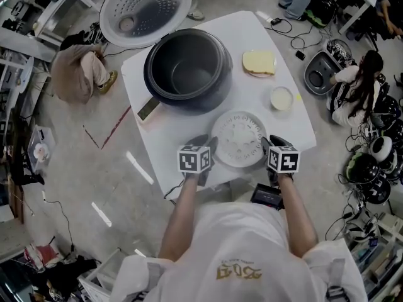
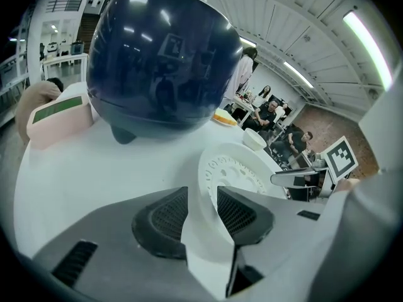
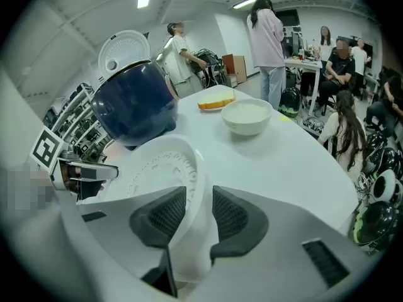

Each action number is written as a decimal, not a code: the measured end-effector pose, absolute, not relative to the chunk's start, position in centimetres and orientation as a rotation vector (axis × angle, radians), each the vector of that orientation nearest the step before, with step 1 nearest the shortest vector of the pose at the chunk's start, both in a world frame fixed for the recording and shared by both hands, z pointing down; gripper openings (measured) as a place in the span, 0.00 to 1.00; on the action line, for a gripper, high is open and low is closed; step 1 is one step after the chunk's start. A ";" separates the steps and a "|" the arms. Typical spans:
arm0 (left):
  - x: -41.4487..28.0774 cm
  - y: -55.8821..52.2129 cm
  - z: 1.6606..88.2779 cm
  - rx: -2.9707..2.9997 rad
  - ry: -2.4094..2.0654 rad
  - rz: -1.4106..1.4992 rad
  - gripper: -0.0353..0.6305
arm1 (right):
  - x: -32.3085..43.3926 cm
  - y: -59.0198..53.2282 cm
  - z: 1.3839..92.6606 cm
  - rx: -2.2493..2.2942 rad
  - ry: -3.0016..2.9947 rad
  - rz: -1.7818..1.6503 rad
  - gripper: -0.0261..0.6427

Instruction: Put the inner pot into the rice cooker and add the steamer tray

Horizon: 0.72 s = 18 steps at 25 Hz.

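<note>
White round perforated plastic steamer tray (image 1: 239, 138) flat on white table (image 1: 296, 121), 6 o'clock of dark blue round rice cooker (image 1: 189, 71). Rim seemingly clamped: left gripper (image 2: 201, 200) at 9 o'clock, right gripper (image 3: 200, 197) at 3 o'clock.

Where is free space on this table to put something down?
Bare table lies left of the steamer tray, before the rice cooker; a smaller patch sits this side of the bowl. Crowded between cooker and tray.

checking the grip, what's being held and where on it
The steamer tray, by its rim: left gripper on the left edge, right gripper on the right edge.
</note>
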<state>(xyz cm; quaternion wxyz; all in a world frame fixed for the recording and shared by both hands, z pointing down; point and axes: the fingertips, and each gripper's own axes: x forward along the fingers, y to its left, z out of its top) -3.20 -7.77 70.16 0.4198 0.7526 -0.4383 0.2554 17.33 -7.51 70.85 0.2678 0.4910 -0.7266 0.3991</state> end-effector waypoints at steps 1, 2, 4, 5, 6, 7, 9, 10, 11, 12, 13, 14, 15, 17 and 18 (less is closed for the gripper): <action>-3.2 -7.8 70.3 1.886 -1.099 0.642 0.29 | 17.2 -7.5 70.9 1.316 -1.964 1.082 0.24; -3.2 -7.8 70.4 1.885 -1.097 0.644 0.29 | 17.1 -7.5 70.9 1.308 -1.968 1.087 0.22; -3.1 -7.7 70.5 1.883 -1.082 0.641 0.26 | 16.8 -7.6 70.9 1.299 -1.972 1.087 0.18; -2.9 -7.6 70.5 1.881 -1.070 0.636 0.24 | 16.8 -7.6 70.9 1.299 -1.973 1.083 0.18; -2.8 -7.5 70.5 1.876 -1.059 0.628 0.19 | 16.7 -7.7 70.9 1.299 -1.973 1.081 0.18; -2.7 -7.5 70.5 1.869 -1.051 0.621 0.18 | 16.8 -7.7 70.9 1.297 -1.974 1.081 0.18; -2.7 -7.4 70.6 1.859 -1.043 0.608 0.18 | 16.7 -7.7 70.9 1.291 -1.976 1.085 0.17; -2.7 -7.4 70.6 1.855 -1.039 0.602 0.18 | 16.7 -7.6 70.9 1.289 -1.977 1.086 0.17; -2.7 -7.3 70.6 1.852 -1.035 0.599 0.18 | 16.7 -7.6 70.9 1.289 -1.976 1.087 0.17; -2.8 -7.3 70.6 1.849 -1.032 0.598 0.18 | 16.7 -7.5 70.9 1.289 -1.975 1.088 0.17; -2.8 -7.3 70.6 1.848 -1.029 0.597 0.17 | 16.7 -7.5 71.0 1.289 -1.972 1.088 0.17; -2.8 -7.2 70.6 1.846 -1.027 0.596 0.17 | 16.7 -7.4 71.0 1.287 -1.970 1.087 0.17; -2.8 -7.3 70.6 1.844 -1.026 0.594 0.17 | 16.7 -7.5 71.1 1.285 -1.970 1.087 0.17; -2.8 -7.3 70.7 1.839 -1.022 0.589 0.17 | 16.7 -7.6 71.1 1.281 -1.970 1.090 0.17; -2.8 -7.4 70.6 1.836 -1.021 0.588 0.17 | 16.7 -7.6 71.0 1.283 -1.970 1.097 0.17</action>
